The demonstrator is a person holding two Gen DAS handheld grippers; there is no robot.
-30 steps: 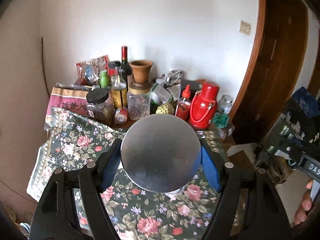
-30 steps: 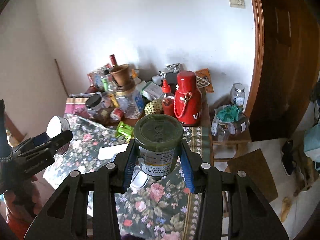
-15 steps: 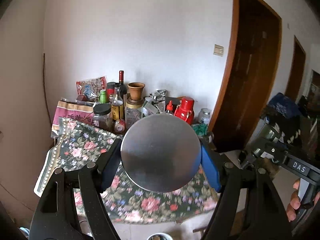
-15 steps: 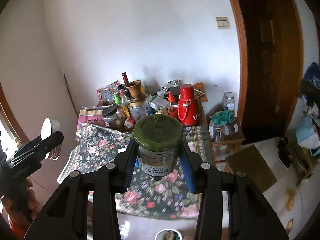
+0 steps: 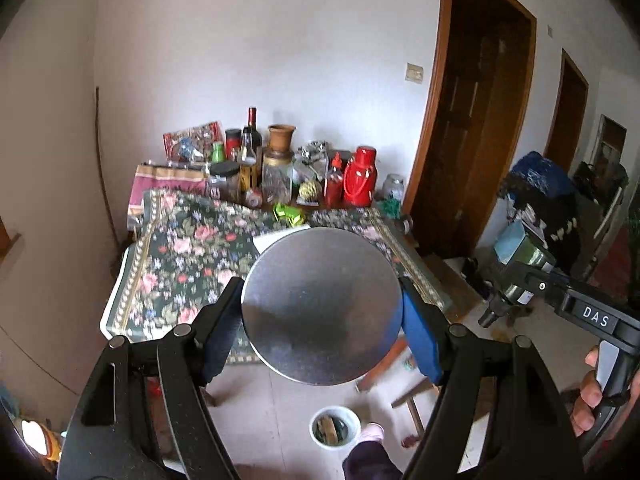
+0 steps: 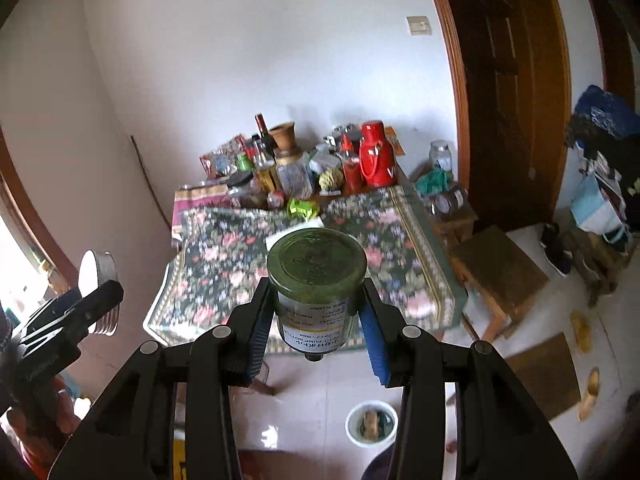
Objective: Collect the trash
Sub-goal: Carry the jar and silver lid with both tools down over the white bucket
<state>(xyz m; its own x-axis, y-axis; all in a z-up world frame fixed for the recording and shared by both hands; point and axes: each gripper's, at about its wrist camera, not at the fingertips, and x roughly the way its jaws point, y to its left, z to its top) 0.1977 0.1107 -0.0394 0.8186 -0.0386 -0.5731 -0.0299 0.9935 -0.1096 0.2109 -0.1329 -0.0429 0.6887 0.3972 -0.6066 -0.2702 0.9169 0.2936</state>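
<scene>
1. Two grips, both full. Left gripper (image 5: 322, 308) is clamped on a round tin (image 5: 321, 306): flat, dull silver metal face w/ a faint smudge, ribbed side seen from the right wrist view. Blue pads bear only on the smooth curved rim, so it could pivot or slip out if the wrist tips hard.
2. Right gripper (image 6: 316, 312) squeezes a small jar (image 6: 316, 280): dark green moulded plastic lid, clear body, white-and-yellow label, nozzle end pointing down. Pads sit just under the lid; a slick round wall could slide through and drop on hard tile, prob. cracking.
3. Below, on the glossy pale floor, a white bin (image 6: 371, 423): round, narrow mouth, already part full. Risk: small target, both items wide vs. its mouth, esp. the tin; let go off-centre and one bounces off the rim. A foot (image 5: 370, 434) stands just beside it, so a knock could tip it.
4. Farther off, table (image 6: 304, 264) under a soft floral cloth, w/ a crumpled green wrapper (image 6: 303, 208) and a white paper not yet collected.
5. Farthest: glass bottles, a clay pot, a red flask (image 6: 374, 154) packed by the wall; easy to topple on a return trip.
</scene>
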